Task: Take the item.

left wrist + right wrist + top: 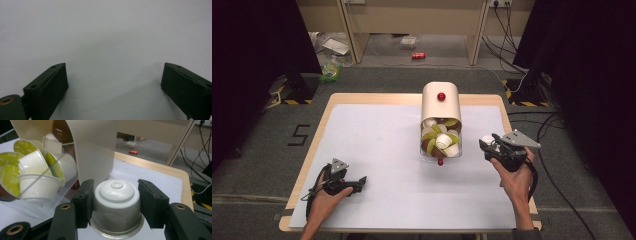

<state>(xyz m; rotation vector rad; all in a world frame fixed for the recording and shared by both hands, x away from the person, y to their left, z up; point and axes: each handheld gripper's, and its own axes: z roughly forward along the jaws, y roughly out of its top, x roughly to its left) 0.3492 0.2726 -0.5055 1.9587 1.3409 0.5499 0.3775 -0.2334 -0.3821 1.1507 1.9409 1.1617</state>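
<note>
Table: a wooden table with a flat, smooth white sheet over most of its top.
Box: a tall cream box with a rounded top lies near the far middle of the sheet. It has a small red knob on it. Its clear plastic front faces the person.
Inside the box: many little cups piled up, some white, some with shiny green lids, some brown.
White cup: a small, round, smooth white plastic cup with a wide rim at its bottom and a little bump on its top. It sits upside down, just right of the box's open end.
Right gripper: the right gripper has its two black jaws pressed on both sides of the white cup and holds it tight. A hand holds this gripper.
Left gripper: the left gripper has its jaws wide apart with nothing between them. It is low over the bare sheet near the front left, well away from the box.
Floor behind: a red can, some clear bags and black cables lie past the table.
In the way: nothing sits between the grippers and the box.
</note>
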